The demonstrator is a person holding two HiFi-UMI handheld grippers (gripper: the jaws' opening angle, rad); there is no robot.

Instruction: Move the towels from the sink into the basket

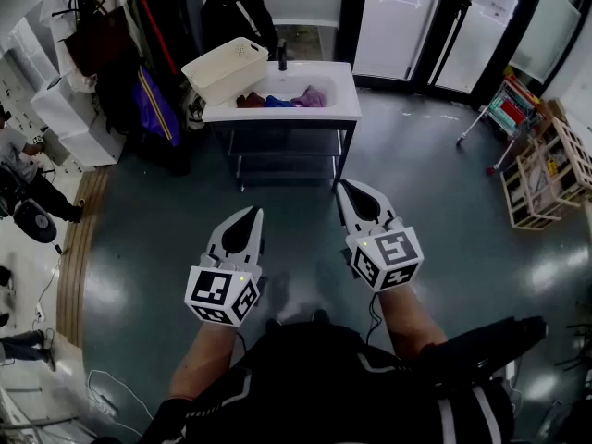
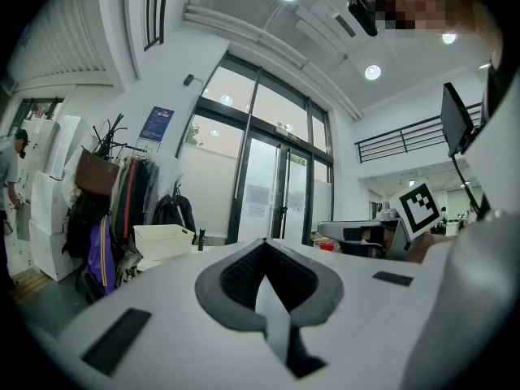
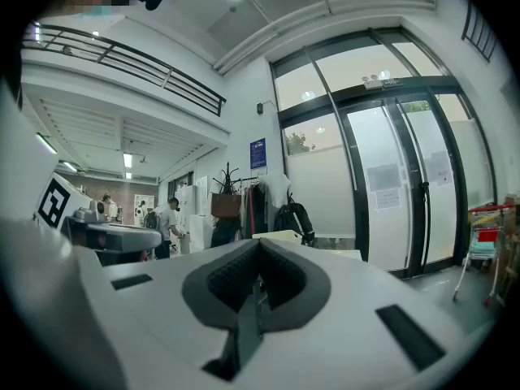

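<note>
walk to the sink (image 1: 344, 102), upper centre, then part left gripper (image 1: 251, 215) and right gripper (image 1: 351, 189) (both closed, empty) over the towels (image 1: 289, 98).

The floor (image 1: 435, 192) is dark grey and shiny, with reflections of the lamps. At the back left stands a coat rack (image 1: 139, 26) full of clothes; a brown bag (image 1: 88, 44) and a purple garment (image 1: 153, 104) hang on it, and a black backpack (image 1: 239, 12) hangs just beside. White boxes (image 1: 69, 109) stand near a person (image 1: 18, 155) at the left edge. Glass doors (image 1: 407, 17) close the back right. A wooden rack (image 1: 546, 169) stands at the right, near a small cart (image 1: 504, 109). White cables (image 1: 116, 391) lie on the floor.
</note>
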